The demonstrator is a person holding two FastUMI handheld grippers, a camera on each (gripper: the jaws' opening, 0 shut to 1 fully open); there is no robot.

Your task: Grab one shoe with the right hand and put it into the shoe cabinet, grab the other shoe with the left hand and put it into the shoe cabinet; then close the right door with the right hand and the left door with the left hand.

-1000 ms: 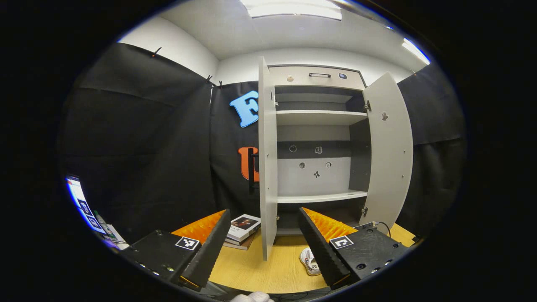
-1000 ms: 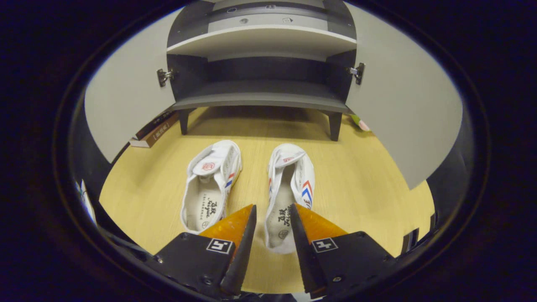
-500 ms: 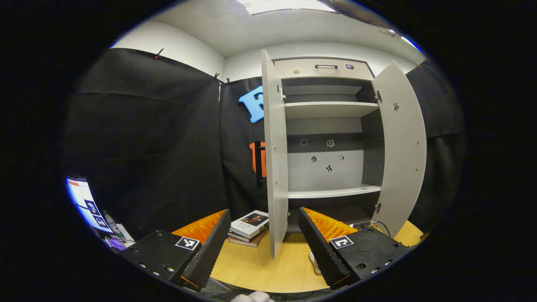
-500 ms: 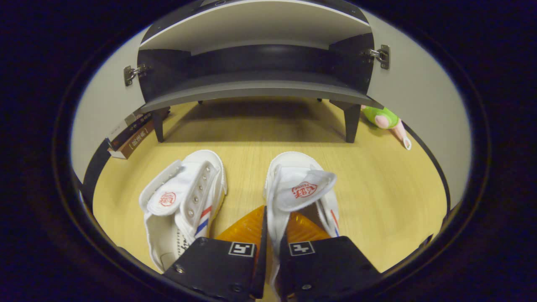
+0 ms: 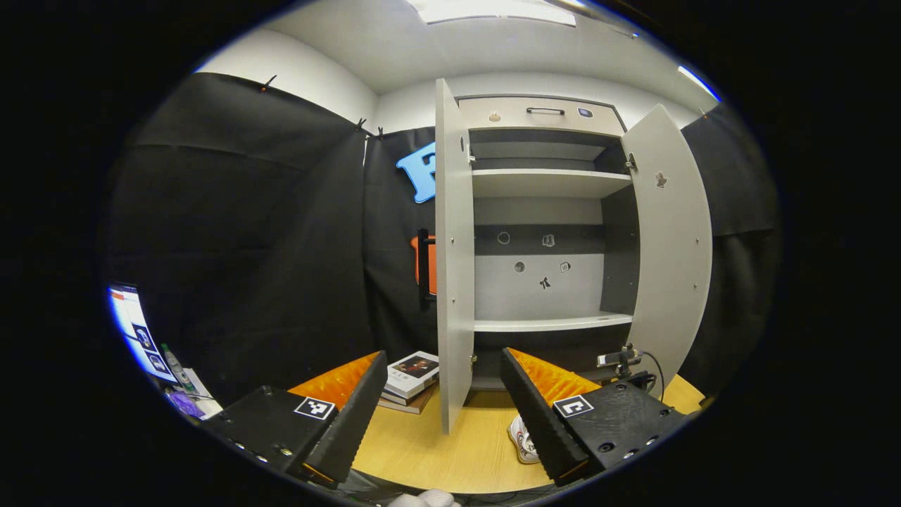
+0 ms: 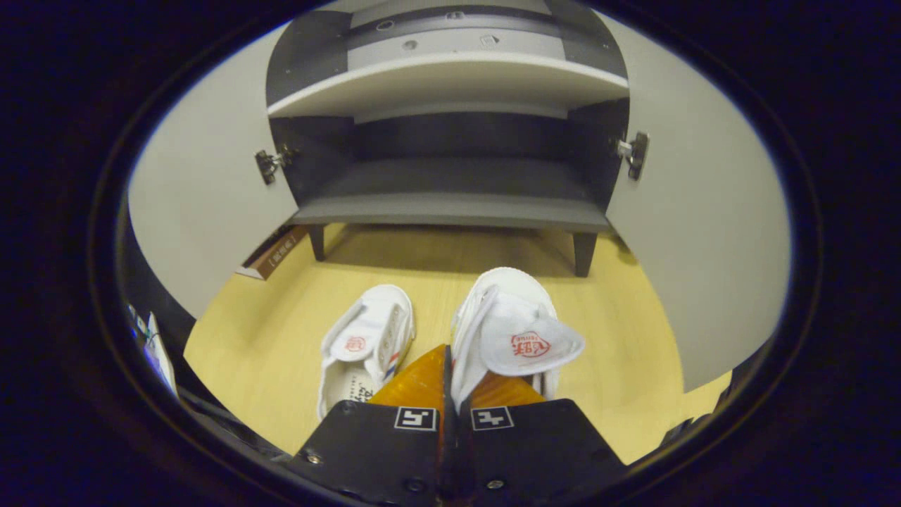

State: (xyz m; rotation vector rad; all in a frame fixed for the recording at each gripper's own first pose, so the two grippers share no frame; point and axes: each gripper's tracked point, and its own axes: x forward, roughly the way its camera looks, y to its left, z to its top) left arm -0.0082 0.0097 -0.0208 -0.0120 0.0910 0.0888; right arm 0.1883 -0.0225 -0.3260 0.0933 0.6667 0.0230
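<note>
the right gripper, at lower centre, was clamped on the right shoe, toe pointing up-frame toward the open shoe cabinet. the left shoe lay on the table, parallel. the left gripper hung wide open, empty. both placements and both doors remained.

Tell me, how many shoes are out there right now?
2. One white shoe is pinched in the right gripper, in front of the open cabinet. The other shoe lies on the wooden floor just left of it.
</note>
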